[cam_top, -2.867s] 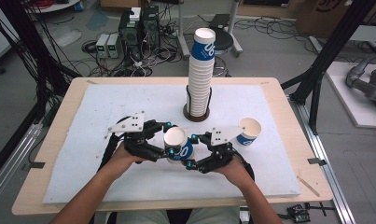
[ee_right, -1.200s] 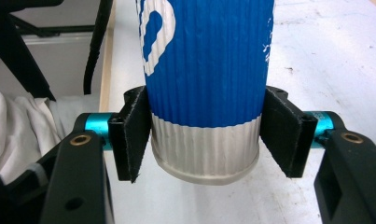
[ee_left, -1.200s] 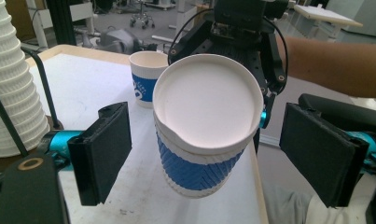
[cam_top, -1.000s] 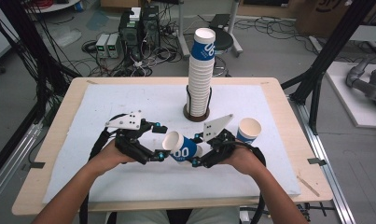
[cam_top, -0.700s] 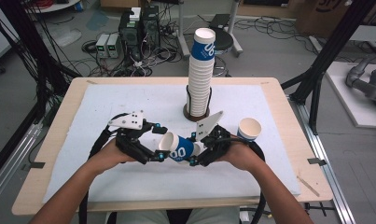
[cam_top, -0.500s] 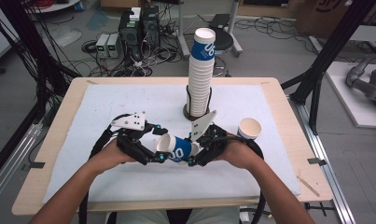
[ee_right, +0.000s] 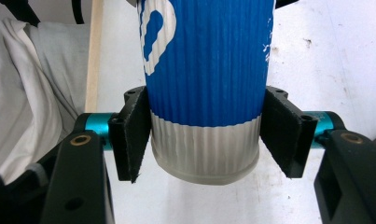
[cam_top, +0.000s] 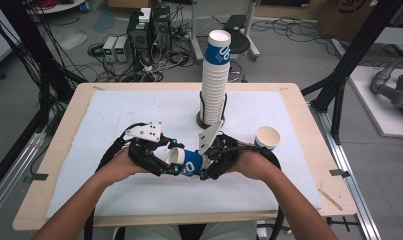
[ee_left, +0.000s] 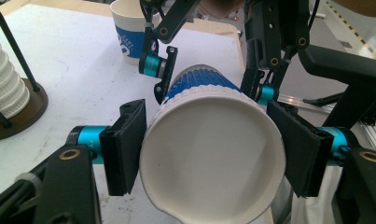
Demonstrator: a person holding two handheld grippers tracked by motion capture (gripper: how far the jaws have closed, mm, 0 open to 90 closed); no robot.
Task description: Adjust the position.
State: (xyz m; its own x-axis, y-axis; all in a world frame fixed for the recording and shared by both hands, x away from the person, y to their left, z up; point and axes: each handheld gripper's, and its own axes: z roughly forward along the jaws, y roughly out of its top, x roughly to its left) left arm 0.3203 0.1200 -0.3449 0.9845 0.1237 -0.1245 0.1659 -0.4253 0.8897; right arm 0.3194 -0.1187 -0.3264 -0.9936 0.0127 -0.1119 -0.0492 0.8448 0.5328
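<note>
I hold a blue-and-white ribbed paper cup (cam_top: 188, 161) sideways above the table's near middle. My right gripper (ee_right: 205, 140) clamps its base; my left gripper (ee_left: 209, 161) has just closed on its rim. Likely next: pull apart nested cups.

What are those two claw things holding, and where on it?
One paper cup, lying sideways: the left gripper clamps its rim end, the right gripper its base end.

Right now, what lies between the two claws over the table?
A blue-and-white paper cup lies on its side between them: the left claw clamps its rim end, the right claw its base end. The high view shows the whole span.
</note>
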